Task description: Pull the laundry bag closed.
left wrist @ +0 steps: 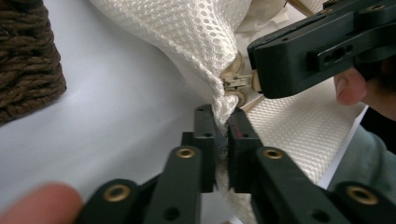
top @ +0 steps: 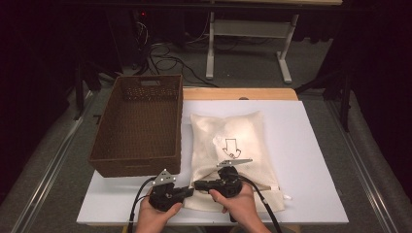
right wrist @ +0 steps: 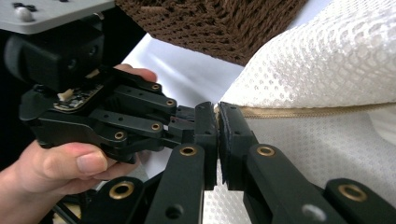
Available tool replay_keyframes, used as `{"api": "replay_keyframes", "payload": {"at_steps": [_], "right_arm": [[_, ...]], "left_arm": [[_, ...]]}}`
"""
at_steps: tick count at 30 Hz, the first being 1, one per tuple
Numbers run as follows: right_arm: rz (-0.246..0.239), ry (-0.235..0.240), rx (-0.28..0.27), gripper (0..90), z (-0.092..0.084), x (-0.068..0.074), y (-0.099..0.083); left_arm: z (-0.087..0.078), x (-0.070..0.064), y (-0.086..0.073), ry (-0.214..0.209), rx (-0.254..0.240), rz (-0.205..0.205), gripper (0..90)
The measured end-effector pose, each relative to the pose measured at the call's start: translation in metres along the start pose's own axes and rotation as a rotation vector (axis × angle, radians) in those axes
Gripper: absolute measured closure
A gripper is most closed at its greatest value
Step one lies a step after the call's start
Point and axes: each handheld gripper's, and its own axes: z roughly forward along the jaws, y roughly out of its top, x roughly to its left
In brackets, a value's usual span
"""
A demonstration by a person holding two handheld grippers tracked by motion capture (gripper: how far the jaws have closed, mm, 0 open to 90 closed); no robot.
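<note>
Together, both hand-held grippers [top: 193,186] pinch the mesh bag [top: 233,145] corner.

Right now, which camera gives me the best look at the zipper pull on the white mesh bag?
The left gripper view: the zipper pull sits close and sharp at the mesh bag's corner, pinched by the right gripper, above the left gripper shut on the mesh. The right gripper view shows the zipper tape beyond its jaws. In the high view the grippers cover that corner.

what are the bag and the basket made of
Bag: seems a soft off-white mesh fabric, matte; tiny holes show across it, and it folds. Its zipper looks like dull metal on beige tape. Basket: dark brown woven strands, wicker or an imitation; the weave shows close up.
</note>
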Motion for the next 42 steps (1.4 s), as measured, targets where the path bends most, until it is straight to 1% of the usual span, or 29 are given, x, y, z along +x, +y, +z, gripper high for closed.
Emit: {"api": "replay_keyframes", "payload": {"at_steps": [1,2,3,5,6,9,10,13,14,15,16,18,19,20,21,22,23,24,25,27,29,30,31,32,35,36,38,40,42], "right_arm": [[-0.002,-0.008,0.002,87.7,0.0,0.001,-0.001],[-0.013,-0.016,0.006,87.7,0.001,0.001,-0.001],[-0.021,-0.026,0.013,87.7,0.002,0.001,-0.002],[-0.015,-0.041,0.018,87.8,0.003,0.0,-0.005],[-0.014,-0.048,0.019,87.8,0.003,-0.001,-0.006],[-0.023,-0.069,0.017,87.8,0.004,-0.004,-0.008],[-0.023,-0.074,0.014,87.8,0.005,-0.005,-0.009],[-0.058,-0.098,-0.008,87.9,0.003,-0.003,-0.009],[-0.055,-0.103,-0.014,87.9,0.003,-0.001,-0.008],[-0.059,-0.104,-0.02,87.9,0.003,-0.001,-0.008],[-0.049,-0.104,-0.029,87.9,0.001,0.0,-0.008],[-0.036,-0.088,-0.051,87.9,-0.003,0.005,-0.006],[-0.056,-0.085,-0.066,87.9,-0.006,0.009,-0.004],[-0.077,-0.09,-0.078,87.9,-0.008,0.013,-0.003],[-0.077,-0.09,-0.087,87.9,-0.01,0.015,-0.002],[-0.075,-0.09,-0.092,87.9,-0.011,0.015,-0.001],[-0.071,-0.094,-0.09,87.9,-0.011,0.013,-0.001],[-0.066,-0.097,-0.084,87.9,-0.01,0.011,-0.002],[-0.064,-0.095,-0.08,87.9,-0.008,0.009,-0.003],[-0.061,-0.111,-0.064,87.9,-0.005,0.003,-0.007],[-0.057,-0.099,-0.068,87.8,-0.004,-0.001,-0.008],[-0.054,-0.095,-0.071,87.9,-0.006,-0.001,-0.008],[-0.064,-0.098,-0.073,87.8,-0.007,-0.001,-0.008],[-0.089,-0.104,-0.077,87.8,-0.008,0.0,-0.008],[-0.095,-0.104,-0.071,87.8,-0.008,-0.002,-0.009],[-0.09,-0.098,-0.078,87.8,-0.007,-0.004,-0.01],[-0.07,-0.1,-0.086,87.9,-0.007,-0.007,-0.01],[-0.045,-0.123,-0.068,87.9,-0.005,-0.008,-0.011],[-0.027,-0.103,-0.066,87.9,-0.004,-0.009,-0.013]], "left_arm": [[0.0,-0.001,0.0,0.012,0.012,0.004,86.4],[0.001,0.0,0.0,0.021,0.019,-0.007,86.7],[0.001,0.0,0.0,0.018,0.019,-0.024,87.0],[0.001,0.002,-0.001,0.017,0.008,-0.064,87.4],[0.002,0.003,-0.002,0.013,0.001,-0.074,87.5],[0.002,0.001,-0.002,0.016,-0.004,-0.072,87.7],[0.001,0.001,-0.002,0.001,-0.024,-0.096,87.7],[0.0,0.005,-0.002,-0.025,-0.051,-0.141,87.7],[-0.001,0.006,-0.002,-0.028,-0.059,-0.158,87.7],[-0.002,0.007,-0.003,-0.018,-0.078,-0.183,87.6],[-0.002,0.007,-0.003,-0.013,-0.081,-0.177,87.6],[-0.001,0.0,-0.001,0.035,-0.054,-0.077,87.5],[-0.002,-0.002,0.0,0.037,-0.061,-0.067,87.5],[-0.005,-0.002,0.0,0.022,-0.083,-0.086,87.4],[-0.007,0.0,0.001,0.004,-0.098,-0.112,87.5],[-0.009,0.003,0.001,-0.031,-0.121,-0.145,87.5],[-0.01,0.005,0.001,-0.049,-0.125,-0.158,87.5],[-0.01,0.006,0.0,-0.052,-0.123,-0.163,87.5],[-0.008,0.005,-0.001,-0.037,-0.114,-0.156,87.5],[-0.007,0.002,-0.001,-0.017,-0.116,-0.15,87.6],[-0.008,-0.003,0.0,0.003,-0.127,-0.126,87.6],[-0.009,-0.003,0.001,0.003,-0.128,-0.119,87.5],[-0.009,-0.002,0.001,-0.008,-0.136,-0.13,87.5],[-0.009,-0.001,0.001,-0.016,-0.137,-0.137,87.5],[-0.008,-0.001,0.001,-0.021,-0.14,-0.144,87.5],[-0.008,-0.002,0.001,-0.026,-0.147,-0.147,87.5],[-0.004,-0.005,0.001,-0.007,-0.131,-0.118,87.4],[0.002,-0.002,-0.001,0.008,-0.09,-0.096,87.1],[0.001,0.0,-0.001,-0.012,-0.086,-0.116,84.8]]}}
